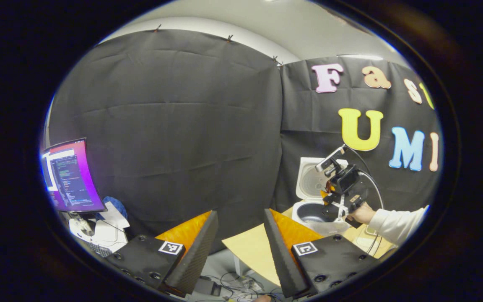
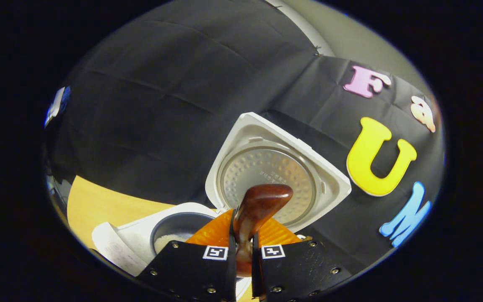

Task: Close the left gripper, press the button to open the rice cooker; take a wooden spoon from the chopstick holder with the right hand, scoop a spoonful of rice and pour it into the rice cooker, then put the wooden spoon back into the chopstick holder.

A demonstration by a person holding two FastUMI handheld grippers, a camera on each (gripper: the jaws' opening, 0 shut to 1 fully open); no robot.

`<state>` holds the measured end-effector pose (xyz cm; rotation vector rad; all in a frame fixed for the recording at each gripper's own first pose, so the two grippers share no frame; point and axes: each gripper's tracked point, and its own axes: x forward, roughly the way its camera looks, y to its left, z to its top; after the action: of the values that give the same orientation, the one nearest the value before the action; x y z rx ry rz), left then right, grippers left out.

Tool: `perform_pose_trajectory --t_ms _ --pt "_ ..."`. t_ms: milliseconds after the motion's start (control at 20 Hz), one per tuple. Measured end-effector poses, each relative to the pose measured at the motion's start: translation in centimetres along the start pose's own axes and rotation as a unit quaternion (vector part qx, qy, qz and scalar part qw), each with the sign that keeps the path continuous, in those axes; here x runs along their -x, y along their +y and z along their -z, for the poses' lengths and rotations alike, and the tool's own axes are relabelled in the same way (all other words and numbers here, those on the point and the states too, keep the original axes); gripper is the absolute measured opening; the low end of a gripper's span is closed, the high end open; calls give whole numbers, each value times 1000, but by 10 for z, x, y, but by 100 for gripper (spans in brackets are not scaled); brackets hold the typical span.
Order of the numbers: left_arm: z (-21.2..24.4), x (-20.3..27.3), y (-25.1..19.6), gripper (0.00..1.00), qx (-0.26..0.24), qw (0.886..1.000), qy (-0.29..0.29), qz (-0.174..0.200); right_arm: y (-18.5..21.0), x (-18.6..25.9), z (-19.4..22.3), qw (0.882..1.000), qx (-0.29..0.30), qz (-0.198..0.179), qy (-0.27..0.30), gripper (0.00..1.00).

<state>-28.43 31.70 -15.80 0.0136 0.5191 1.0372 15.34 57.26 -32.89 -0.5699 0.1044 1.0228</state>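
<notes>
**Spoon held over the open rice cooker, left gripper standing off past the worktop edge**

In the right gripper view, the right gripper has its jaws drawn narrow on the handle of the wooden spoon, one finger pressing each side. The spoon's bowl rises in front of the rice cooker's raised lid, whose dimpled inner plate faces the camera. The rice cooker sits just below and to the left, its dark inner pot uncovered, with something pale at the bottom. Whether the spoon carries rice cannot be told from this side. The worktop runs bare to the left of the cooker, up to the black cloth wall.

In the left gripper view, the left gripper has its jaws spread wide with nothing between them. It hangs off the near corner of the worktop, with cables on the floor below. Farther off, to the right, the right gripper and the hand with its white sleeve are over the open cooker, well apart from the left gripper. A monitor stands at the far left.
</notes>
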Motion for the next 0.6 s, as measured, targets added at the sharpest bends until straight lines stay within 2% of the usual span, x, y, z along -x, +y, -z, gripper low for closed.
perform_pose_trajectory --t_ms 50,150,200,350,550,600 --pt "-3 1 0 75 0 1000 -2 3 0 2 0 1000 -3 -5 -2 15" --pt "-6 5 -2 77 1 1000 -6 9 -7 14 3 997 -73 -9 3 15" --pt "-9 7 -3 78 3 1000 -9 14 -15 26 2 993 -118 -4 8 15" --pt "-16 16 -6 81 4 999 -21 35 -54 52 -2 980 -196 18 18 15" --pt "-36 36 -6 86 13 996 -47 75 -104 114 9 946 -318 50 35 15" --pt "-39 39 -4 82 17 995 -53 85 -115 129 14 939 -335 62 38 15"
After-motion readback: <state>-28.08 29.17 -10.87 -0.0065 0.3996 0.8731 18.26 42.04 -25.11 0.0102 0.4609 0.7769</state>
